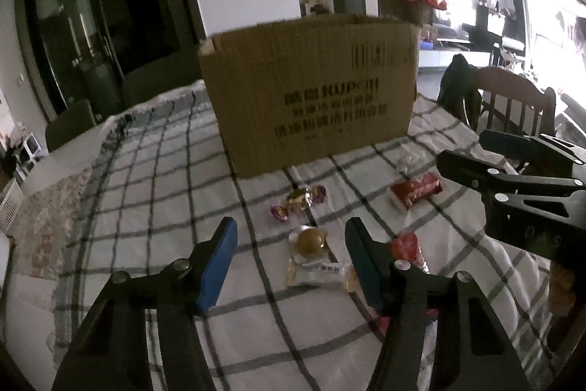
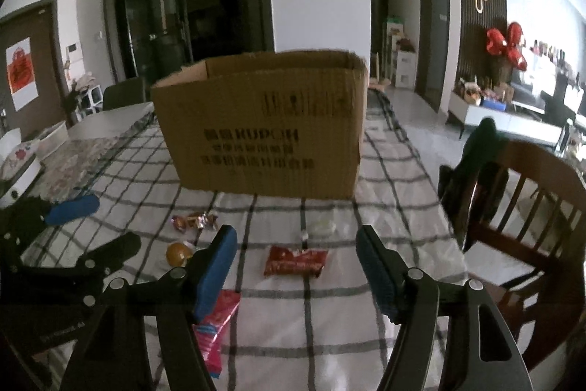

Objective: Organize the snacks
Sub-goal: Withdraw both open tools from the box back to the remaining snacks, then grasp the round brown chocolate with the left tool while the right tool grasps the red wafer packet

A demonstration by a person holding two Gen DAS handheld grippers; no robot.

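We see the left gripper [image 1: 291, 266] with its 2 blue-padded jaws standing apart and nothing pressed between them; they frame a round brown sweet in a clear wrapper [image 1: 310, 242], which lies flat on the white tablecloth with dark check lines [image 1: 146, 171]. We judge that this framing marks the sweet as the left side's target, since the pads sit to either side of it without touching.

The right gripper [image 2: 296, 266] is likewise released, its 2 jaws spread wide. Between them, farther out on the cloth, lies a flat red foil snack packet [image 2: 296, 261]; we read this as the right side's target. A pink and blue wrapper [image 2: 216, 328] lies partly under the left pad of this gripper, so it could snag if the jaws come down here.

Outward from both pairs of jaws, we note a gold and purple twist-wrapped candy [image 1: 298, 202] and a small clear-wrapped pale sweet [image 2: 322, 226], both loose on the cloth and apart from each other.

Beyond all 5 snacks stands an open brown corrugated cardboard box with dark printed lettering [image 1: 311, 98], upright and open at the top. We take it as the collecting container, placed just behind the snacks. No snack is visibly inside it yet. A brown wooden chair [image 2: 531, 207] stands beside the table.
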